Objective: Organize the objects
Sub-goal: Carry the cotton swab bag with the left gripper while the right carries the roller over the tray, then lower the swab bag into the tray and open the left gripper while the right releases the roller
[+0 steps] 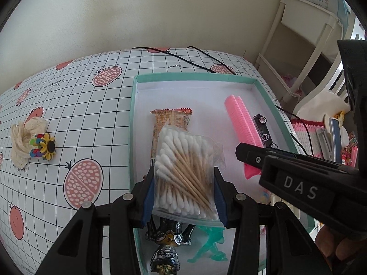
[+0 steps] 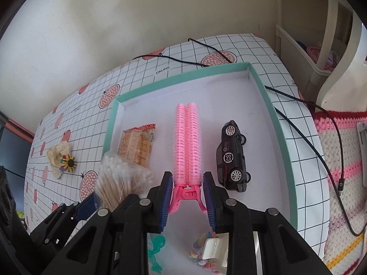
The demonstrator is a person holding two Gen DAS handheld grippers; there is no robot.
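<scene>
My left gripper [image 1: 183, 176] is shut on a clear bag of cotton swabs [image 1: 185, 169] and holds it over the teal-rimmed white tray [image 1: 135, 105]. The bag also shows in the right wrist view [image 2: 119, 178]. My right gripper [image 2: 186, 183] has its blue pads on the two handles of a pink roller hair clip [image 2: 186, 146], which lies in the tray [image 2: 270, 105]. The clip also shows in the left wrist view [image 1: 243, 126], with my right gripper [image 1: 250, 155] above its near end.
In the tray lie an orange snack packet [image 1: 170, 119], a black toy car [image 2: 232, 155], a green figure [image 1: 211, 245], a dark robot figure [image 1: 167, 245] and a pastel hair tie [image 2: 201, 252]. A cream scrunchie with a sunflower clip [image 1: 34, 144] lies on the grid tablecloth, left. Cables run behind the tray.
</scene>
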